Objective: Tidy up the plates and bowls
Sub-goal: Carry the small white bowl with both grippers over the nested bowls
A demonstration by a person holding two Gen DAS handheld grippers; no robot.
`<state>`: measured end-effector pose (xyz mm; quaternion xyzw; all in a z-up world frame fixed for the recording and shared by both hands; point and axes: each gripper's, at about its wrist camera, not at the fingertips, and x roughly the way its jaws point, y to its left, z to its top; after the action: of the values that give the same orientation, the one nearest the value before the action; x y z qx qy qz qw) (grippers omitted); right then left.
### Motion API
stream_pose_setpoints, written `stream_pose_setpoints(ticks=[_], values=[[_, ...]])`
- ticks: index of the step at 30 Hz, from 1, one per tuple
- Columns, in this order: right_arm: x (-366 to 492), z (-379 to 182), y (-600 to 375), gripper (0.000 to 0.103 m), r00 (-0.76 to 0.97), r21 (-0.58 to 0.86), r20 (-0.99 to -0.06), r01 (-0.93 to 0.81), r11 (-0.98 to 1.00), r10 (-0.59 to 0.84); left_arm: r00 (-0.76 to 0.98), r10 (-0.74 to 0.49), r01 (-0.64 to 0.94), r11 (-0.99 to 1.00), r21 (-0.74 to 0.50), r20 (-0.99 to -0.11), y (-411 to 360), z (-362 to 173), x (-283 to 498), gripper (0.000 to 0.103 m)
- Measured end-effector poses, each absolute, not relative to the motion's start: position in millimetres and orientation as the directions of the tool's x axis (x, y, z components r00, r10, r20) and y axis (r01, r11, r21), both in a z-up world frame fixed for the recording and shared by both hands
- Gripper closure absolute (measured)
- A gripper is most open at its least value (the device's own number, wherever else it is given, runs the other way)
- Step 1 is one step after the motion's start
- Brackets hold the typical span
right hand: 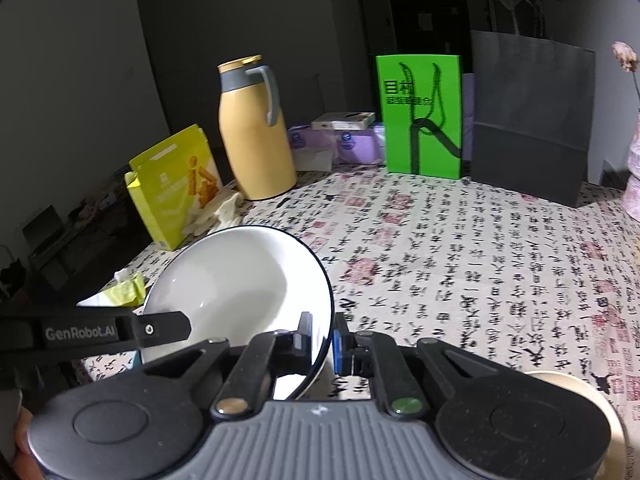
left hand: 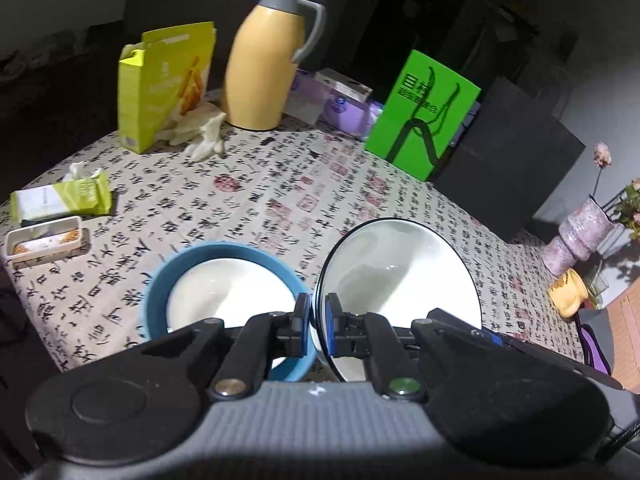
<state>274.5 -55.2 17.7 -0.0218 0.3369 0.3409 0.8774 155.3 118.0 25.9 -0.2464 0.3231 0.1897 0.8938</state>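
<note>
A white bowl (left hand: 400,276) with a thin dark rim hangs tilted above the patterned tablecloth (left hand: 248,200). My left gripper (left hand: 318,320) is shut on its left rim. In the right wrist view the same white bowl (right hand: 240,280) has my right gripper (right hand: 323,340) shut on its right rim. One of the left gripper's fingers (right hand: 160,329) reaches in from the left edge. A blue bowl (left hand: 160,292) with a white inside sits on the cloth just left of the held bowl, partly behind the left gripper.
At the back stand a yellow thermos jug (left hand: 268,60), an open yellow-green box (left hand: 160,84), a green paper bag (left hand: 424,116), a black bag (right hand: 528,120) and purple packs (left hand: 344,108). A wipes pack (left hand: 60,200) and small tray (left hand: 44,240) lie left. A vase (left hand: 580,232) stands right.
</note>
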Motion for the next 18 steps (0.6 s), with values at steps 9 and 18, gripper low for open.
stream_pose_setpoints(ticks=[9, 18], values=[[263.7, 9.9, -20.2, 0.094, 0.503, 0.191, -0.623, -0.645, 0.740, 0.600, 0.704, 0.201, -0.540, 0.775, -0.328, -0.681, 150.4, 17.4, 139.7, 0.095], [262.3, -3.5, 12.6, 0.093, 0.468, 0.178, -0.652, -0.670, 0.720, 0.596, 0.685, 0.198, -0.570, 0.746, -0.345, -0.702, 181.4, 0.5, 134.9, 0.095]])
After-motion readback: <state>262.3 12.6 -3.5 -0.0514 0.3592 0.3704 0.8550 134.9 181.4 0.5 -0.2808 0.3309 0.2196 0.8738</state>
